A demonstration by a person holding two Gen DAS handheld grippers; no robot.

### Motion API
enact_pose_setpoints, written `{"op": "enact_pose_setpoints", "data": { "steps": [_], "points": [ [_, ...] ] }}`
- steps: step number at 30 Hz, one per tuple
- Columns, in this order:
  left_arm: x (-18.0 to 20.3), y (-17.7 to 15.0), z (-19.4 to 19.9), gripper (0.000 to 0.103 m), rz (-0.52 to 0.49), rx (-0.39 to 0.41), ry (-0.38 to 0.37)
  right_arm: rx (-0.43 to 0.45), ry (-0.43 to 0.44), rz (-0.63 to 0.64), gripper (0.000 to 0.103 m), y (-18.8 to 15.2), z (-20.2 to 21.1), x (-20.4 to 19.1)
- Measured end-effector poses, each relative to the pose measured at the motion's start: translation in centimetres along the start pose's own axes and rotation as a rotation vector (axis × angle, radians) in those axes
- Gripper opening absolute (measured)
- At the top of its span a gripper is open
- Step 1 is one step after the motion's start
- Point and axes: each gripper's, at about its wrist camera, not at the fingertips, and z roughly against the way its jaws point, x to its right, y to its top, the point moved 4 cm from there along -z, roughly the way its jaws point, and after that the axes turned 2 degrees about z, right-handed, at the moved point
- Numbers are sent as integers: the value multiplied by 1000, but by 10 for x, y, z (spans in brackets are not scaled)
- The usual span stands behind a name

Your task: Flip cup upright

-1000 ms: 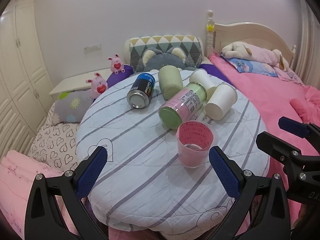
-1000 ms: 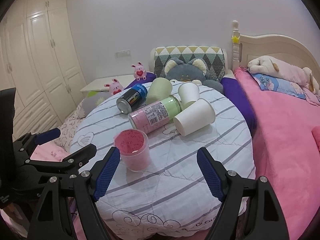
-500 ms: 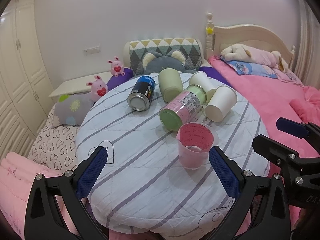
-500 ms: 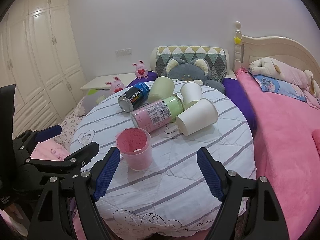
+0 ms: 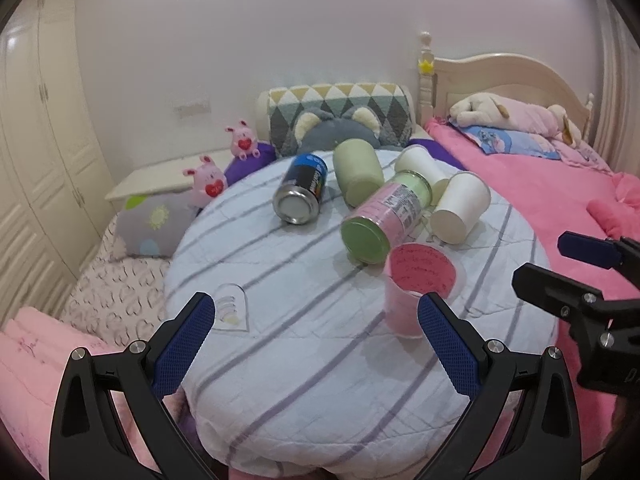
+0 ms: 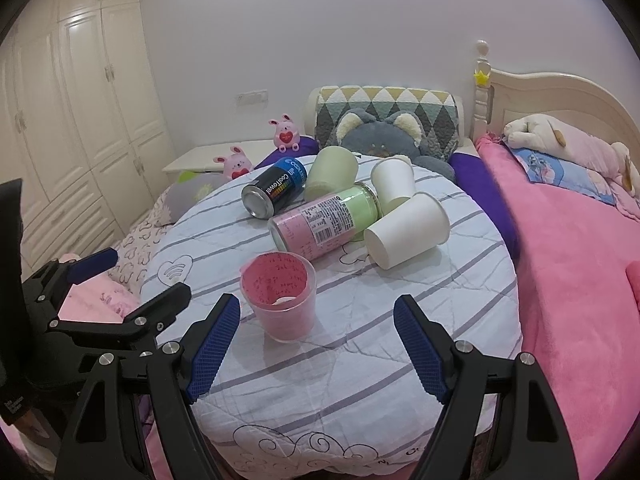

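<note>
A pink translucent cup (image 5: 416, 284) stands upright, mouth up, on the round striped table (image 5: 280, 340); it also shows in the right wrist view (image 6: 282, 296). My left gripper (image 5: 316, 344) is open and empty, its right finger just in front of the cup. My right gripper (image 6: 318, 348) is open and empty, the cup just ahead of its left finger. A white paper cup (image 6: 408, 234) lies on its side, another white cup (image 6: 394, 186) behind it. A green cup (image 6: 332, 174) lies tipped over.
A pink-and-green jar (image 6: 324, 220) and a black can (image 6: 274, 192) lie on their sides mid-table. A pink bed (image 6: 580, 260) is at the right, plush pillows (image 6: 384, 128) behind, wardrobes (image 6: 80, 120) at the left. The other gripper shows at each view's edge (image 5: 588, 300).
The left view has shifted left and drawn back a little, so the pink cup now sits by the right finger. The right gripper moved slightly closer. Objects have not moved.
</note>
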Motion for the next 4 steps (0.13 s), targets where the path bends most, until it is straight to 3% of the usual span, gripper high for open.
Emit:
{"op": "enact_pose_setpoints", "data": {
  "steps": [4],
  "points": [
    [-5, 1, -3, 103, -6, -2, 7, -9, -3, 2, 81, 0, -3, -2]
  ]
}}
